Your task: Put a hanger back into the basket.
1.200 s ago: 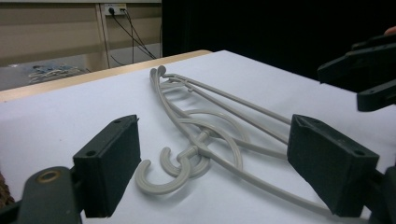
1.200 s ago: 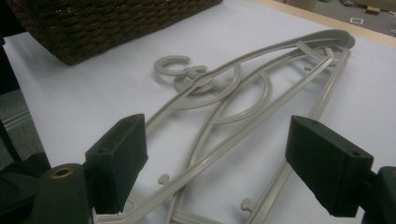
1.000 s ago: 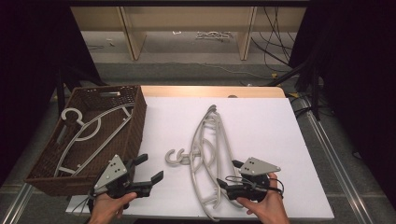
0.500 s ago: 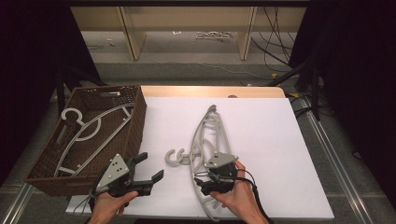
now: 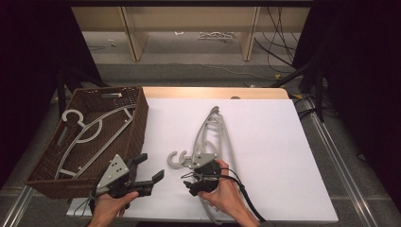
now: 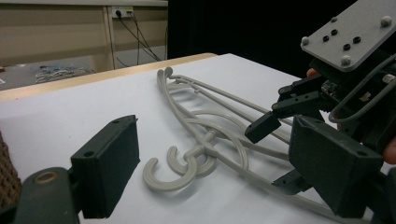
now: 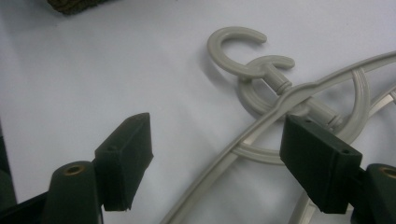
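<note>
Grey plastic clothes hangers, two stacked with their hooks side by side, lie on the white sheet that covers the table, to the right of the dark brown woven basket. Another pale grey hanger lies inside that basket. No brand, label or writing can be read on any of these.

Since a second ago the right gripper has slid leftward from the right of the hangers and now sits over their lower arm, just below the hooks. Its jaws have just been closing a little, yet they stand wide, one on each side of a hanger bar; the pads do not press on it. The left gripper has kept its place near the basket's front corner, jaws wide apart with nothing between them, pointing toward the hooks. In the left gripper view the right gripper hangs just over the hangers.
</note>
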Demonstrator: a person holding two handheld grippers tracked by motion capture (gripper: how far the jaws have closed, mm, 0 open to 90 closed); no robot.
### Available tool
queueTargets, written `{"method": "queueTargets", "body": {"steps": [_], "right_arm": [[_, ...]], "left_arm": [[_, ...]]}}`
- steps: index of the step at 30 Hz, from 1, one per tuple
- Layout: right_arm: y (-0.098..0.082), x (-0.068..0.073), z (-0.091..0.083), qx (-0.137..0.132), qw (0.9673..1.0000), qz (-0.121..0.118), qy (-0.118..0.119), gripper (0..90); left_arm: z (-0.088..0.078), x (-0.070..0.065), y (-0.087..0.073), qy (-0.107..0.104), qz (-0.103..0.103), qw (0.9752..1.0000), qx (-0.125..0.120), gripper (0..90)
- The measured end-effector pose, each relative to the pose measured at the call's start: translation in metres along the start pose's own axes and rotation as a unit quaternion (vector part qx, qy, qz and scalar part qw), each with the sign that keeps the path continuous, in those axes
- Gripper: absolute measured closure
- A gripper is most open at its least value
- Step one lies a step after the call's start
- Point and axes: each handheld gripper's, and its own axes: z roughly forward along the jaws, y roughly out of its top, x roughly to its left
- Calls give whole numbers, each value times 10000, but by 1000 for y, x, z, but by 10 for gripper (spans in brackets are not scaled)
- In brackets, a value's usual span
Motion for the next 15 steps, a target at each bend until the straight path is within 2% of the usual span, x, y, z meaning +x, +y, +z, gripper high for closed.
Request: {"method": "queueTargets", "body": {"steps": [3,9,10,11,15], "right_arm": [[1,-2,5,130,9999,45,66,269],[3,-8,16,120,9998,113,-83,286],[4,-9,17,192,9998,83,-10,294],[4,-9,20,190,9998,66,-60,295],[6,-9,28,315,9995,29,-19,306]], "left_arm": [[0,2,1,15,52,10000,-33,164],[1,1,0,-16,41,10000,21,165],[1,1,0,-19,49,10000,21,166],[1,1,1,-29,51,10000,13,166],[1,1,0,-27,37,10000,31,168]]}}
